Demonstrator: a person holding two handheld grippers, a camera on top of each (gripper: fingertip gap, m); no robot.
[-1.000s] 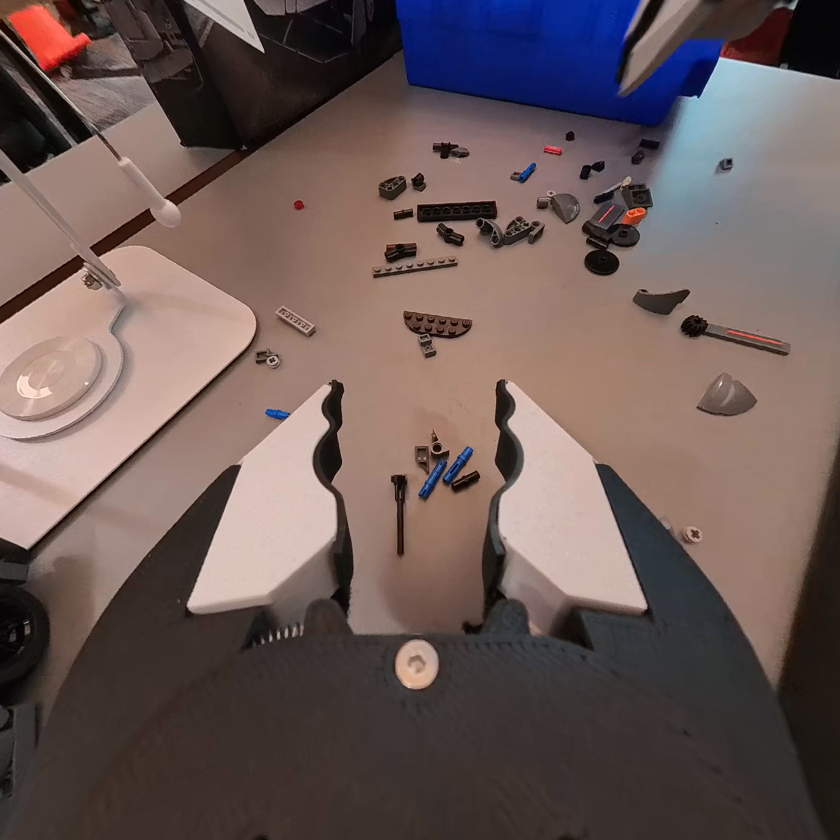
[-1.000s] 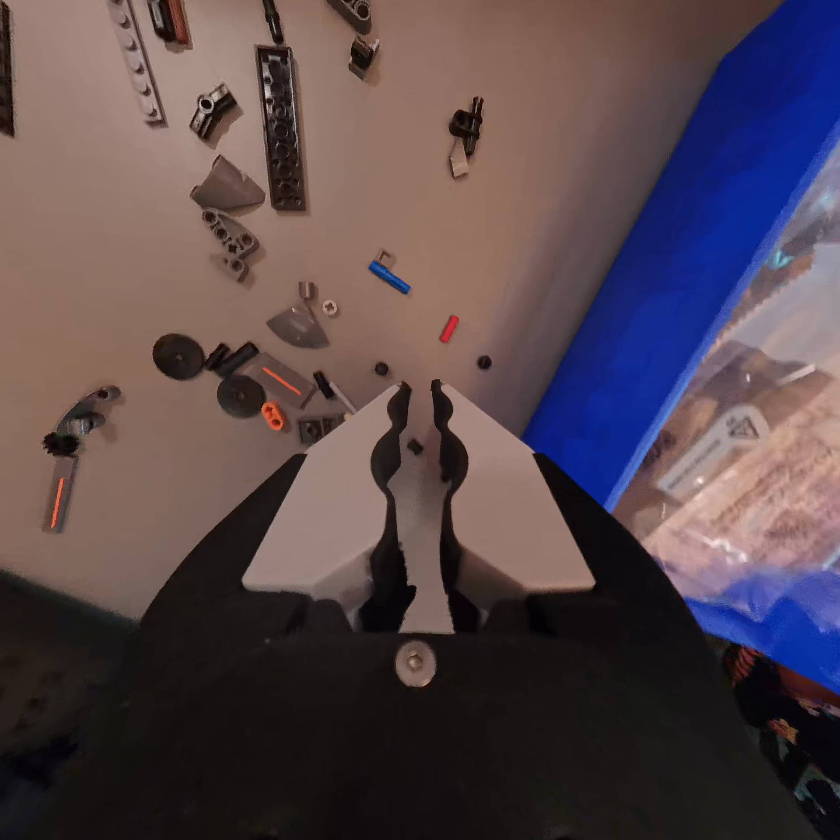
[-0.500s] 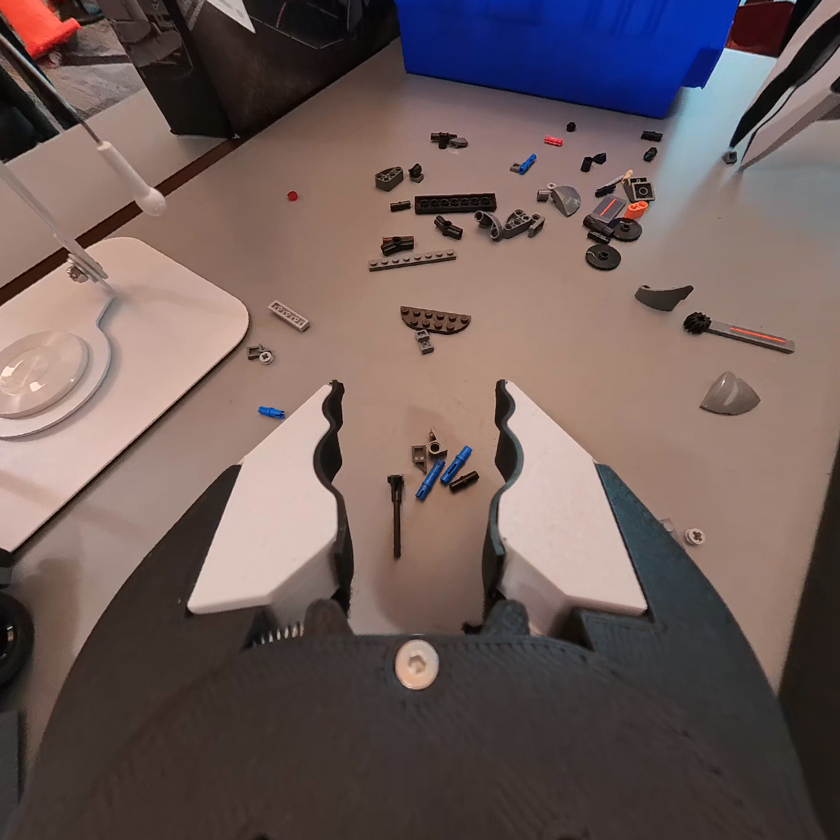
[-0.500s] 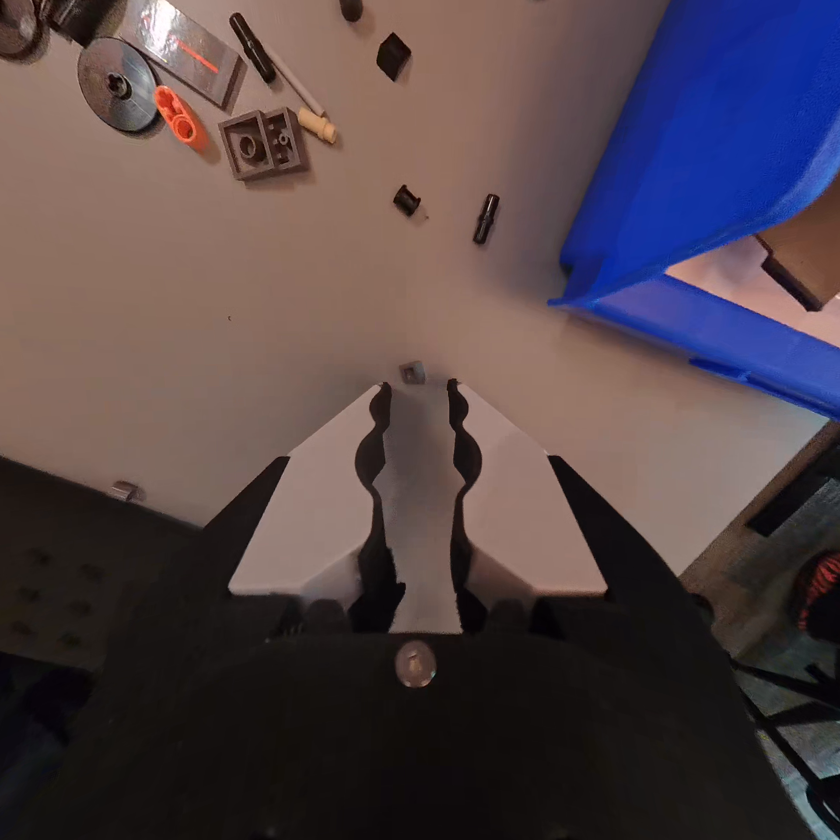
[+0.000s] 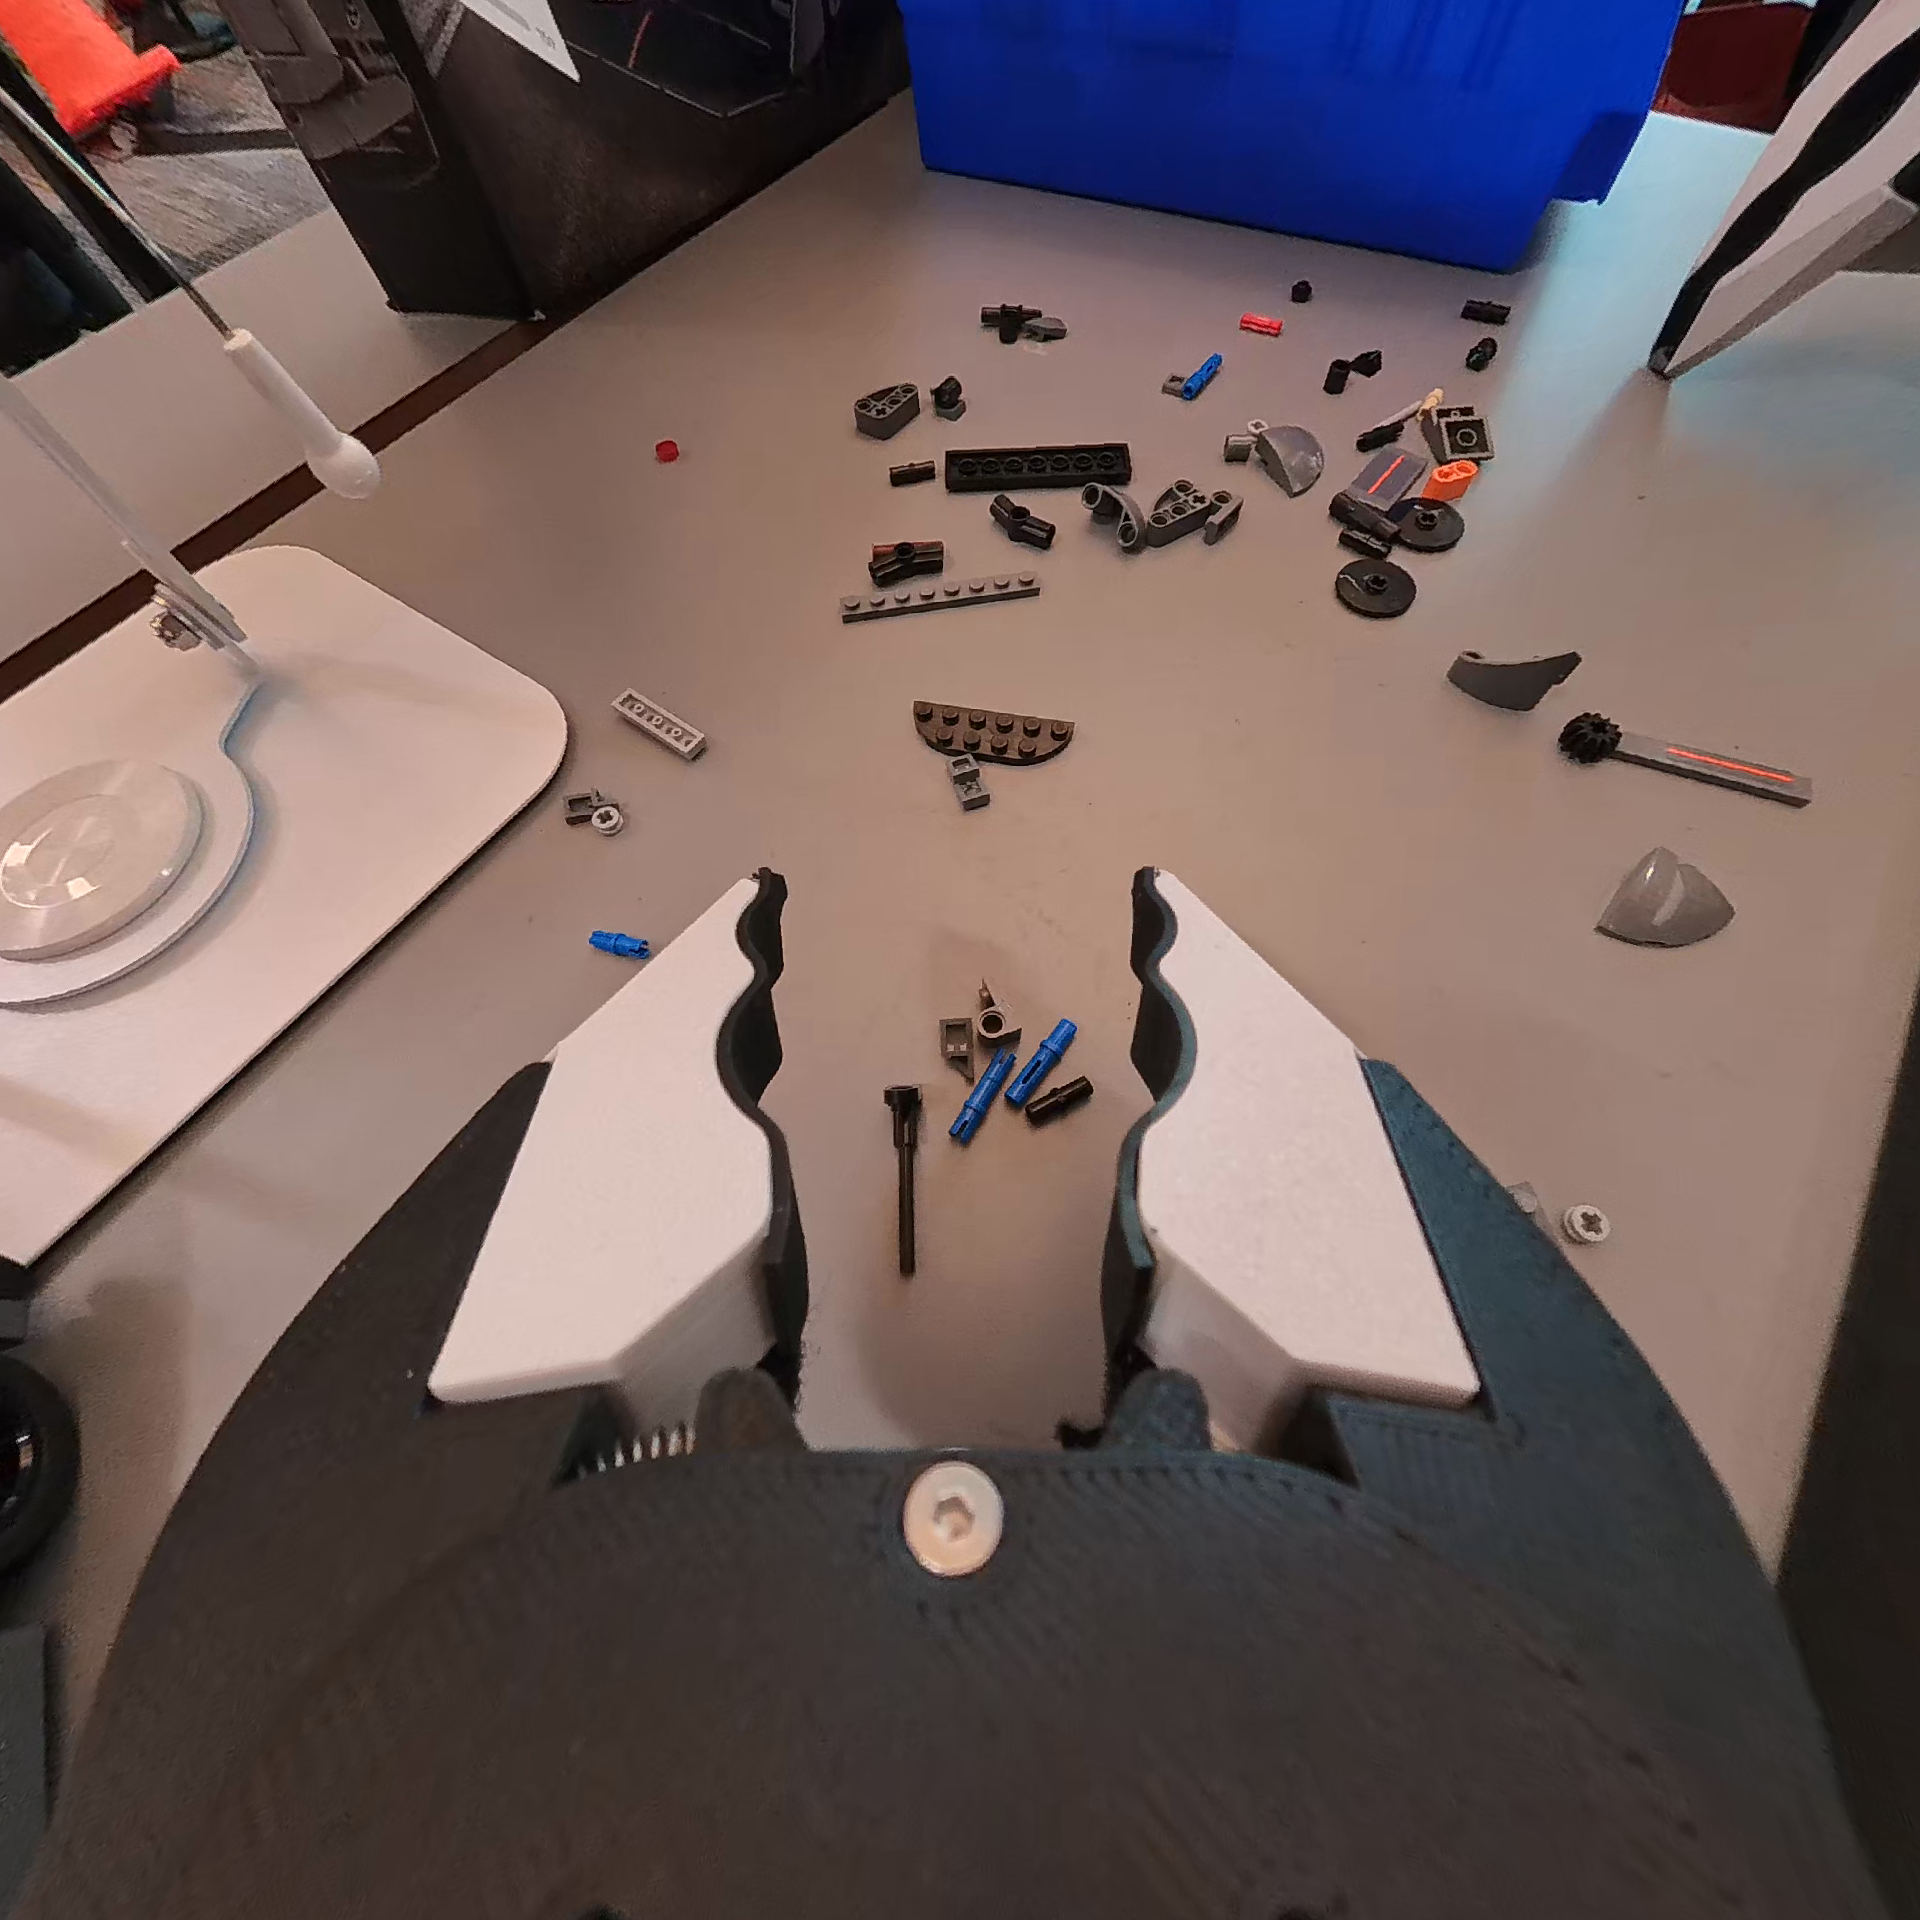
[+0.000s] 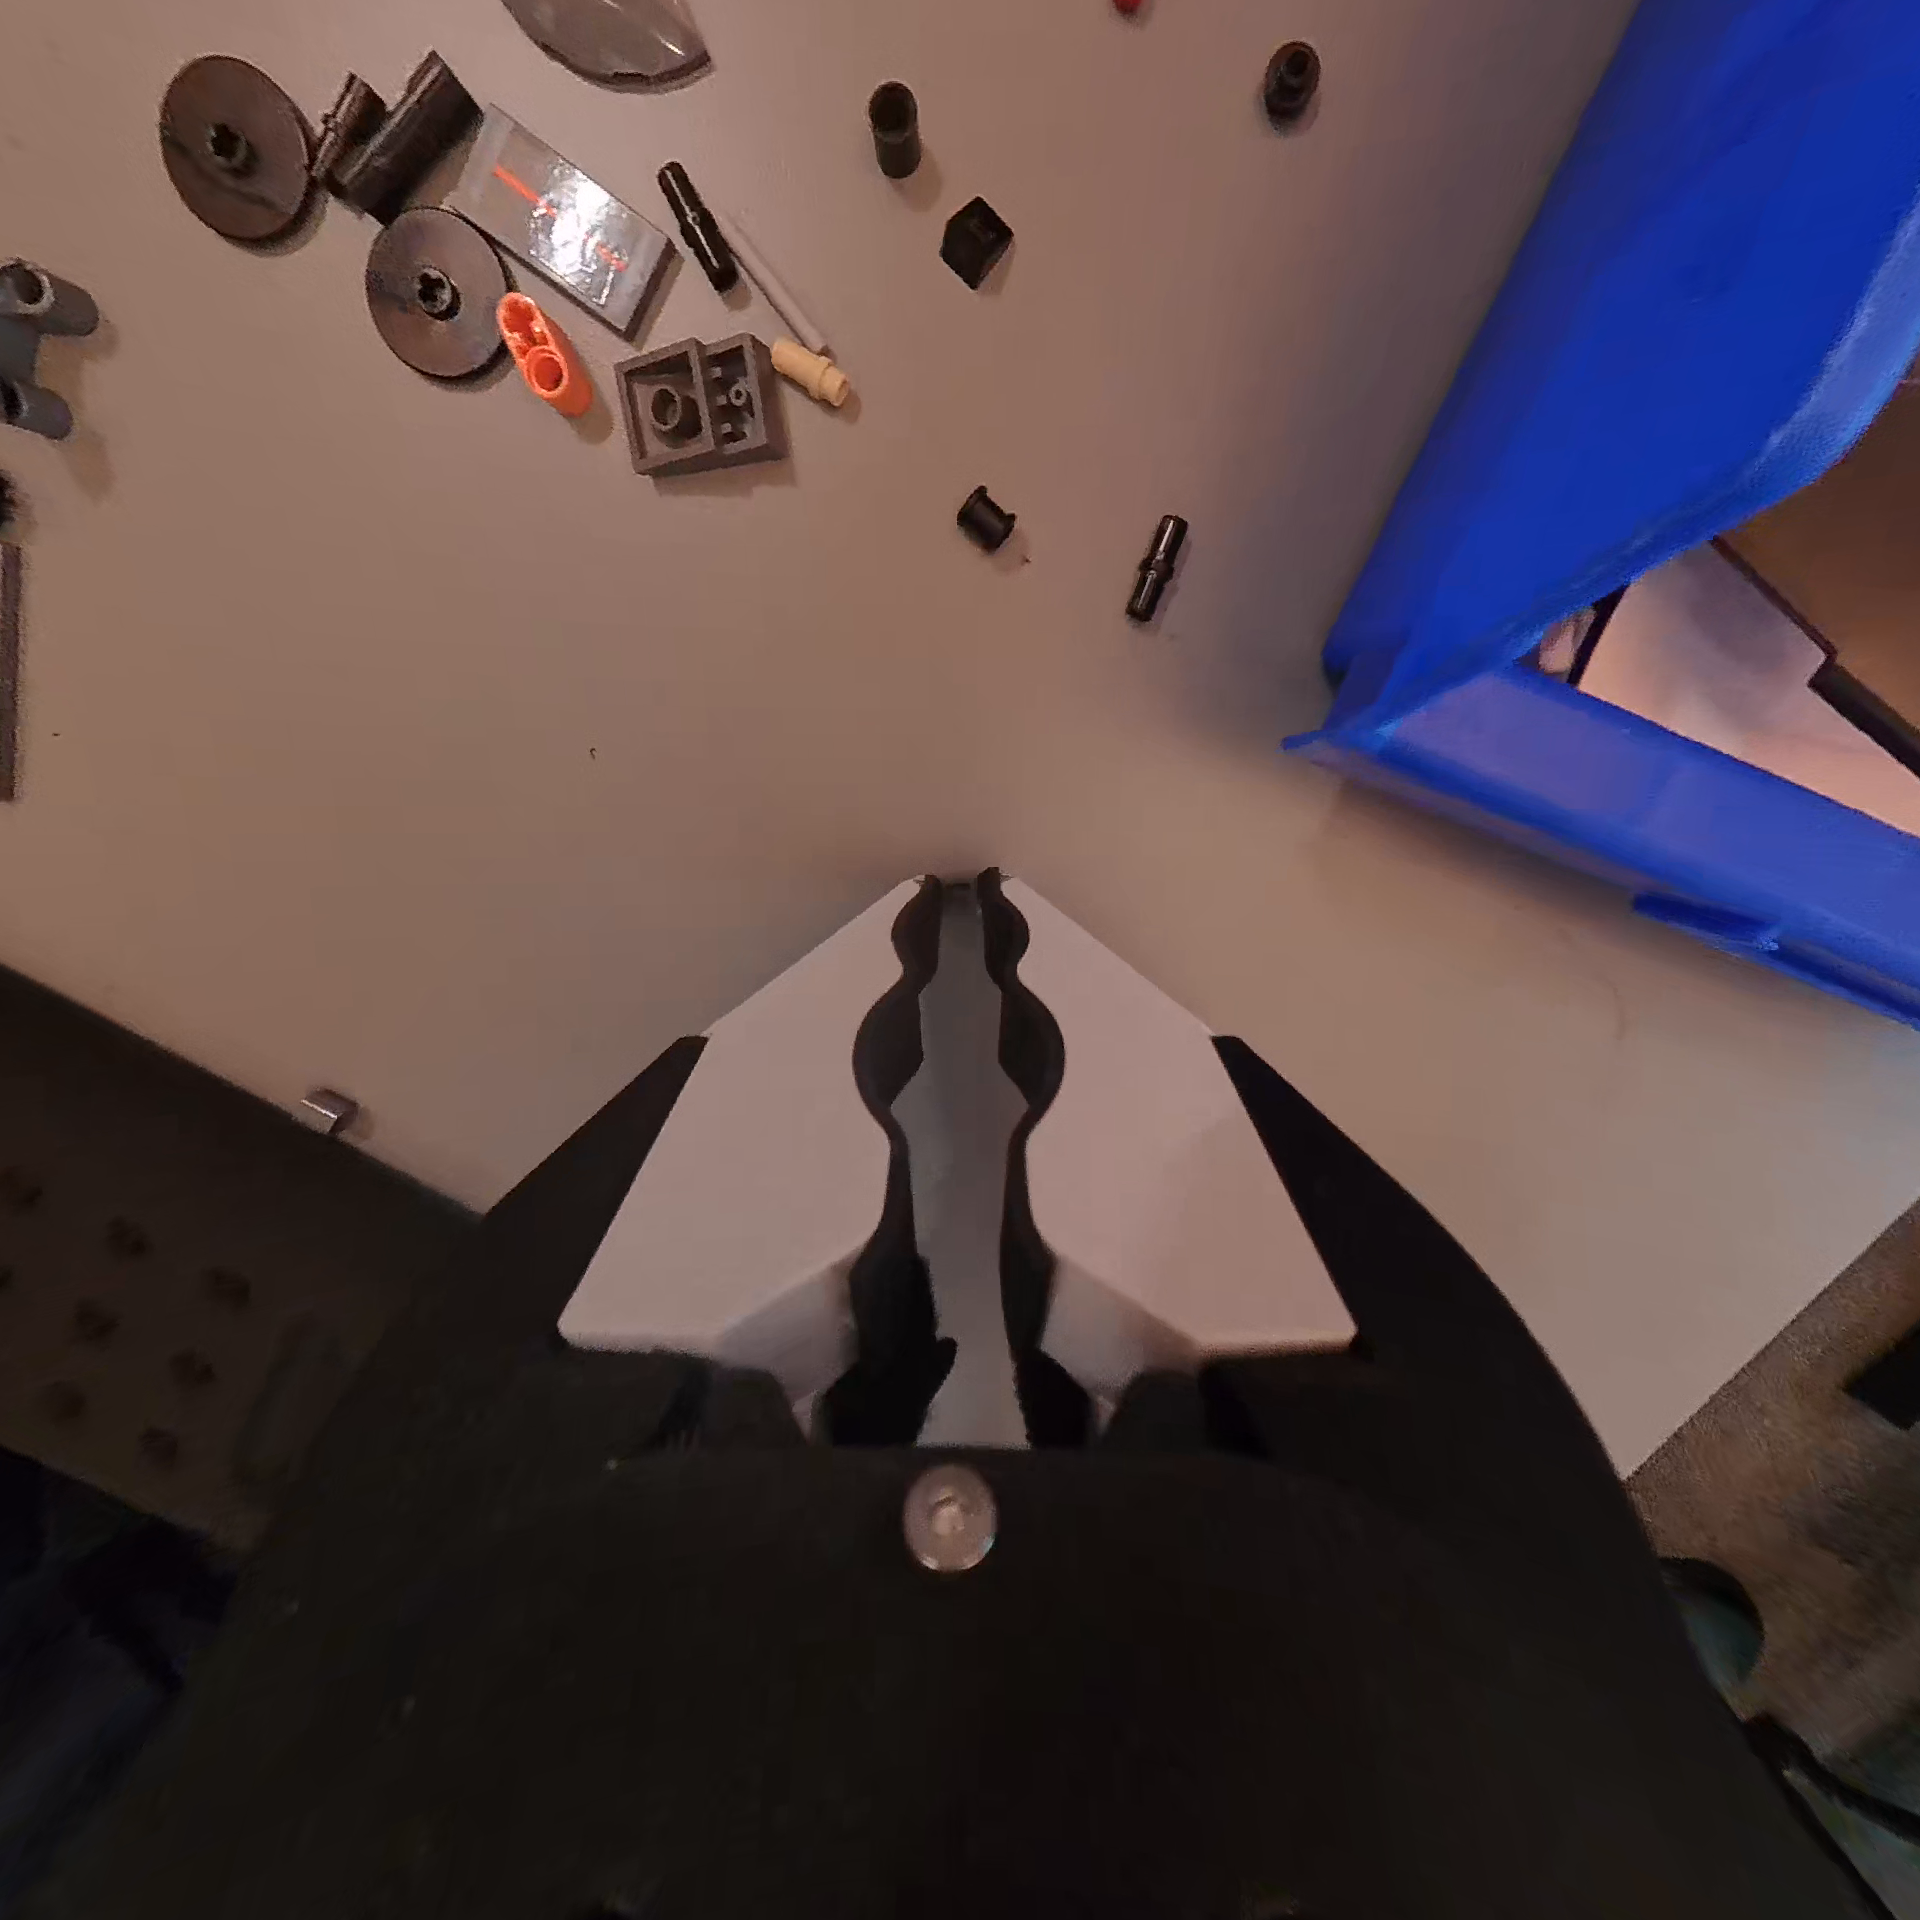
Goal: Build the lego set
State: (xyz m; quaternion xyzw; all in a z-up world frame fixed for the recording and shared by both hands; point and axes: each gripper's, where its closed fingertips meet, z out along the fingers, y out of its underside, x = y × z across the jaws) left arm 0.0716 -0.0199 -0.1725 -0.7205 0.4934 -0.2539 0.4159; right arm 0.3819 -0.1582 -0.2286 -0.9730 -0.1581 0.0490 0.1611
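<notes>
On the counter point(image 6: 416, 727), bin point(image 6: 1662, 364) at 2 o'clock, your right claw point(image 6: 961, 881) is narrow, any catch hidden; lift straight, slowly; left claw point(image 5: 956, 881) hangs wide.

Two black discs point(image 5: 1374, 587), three blue pins point(image 5: 1041, 1060), one blue bin point(image 5: 1247, 104).

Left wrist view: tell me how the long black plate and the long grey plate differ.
The long black plate is black and broad; the long grey plate is grey and narrow, with a single row of studs. The black one lies farther from the camera, next to a short black pin; the grey one lies nearer, just below a small black connector. Both lie flat on the table, running crosswise and roughly parallel, with no gripper touching them.
</notes>
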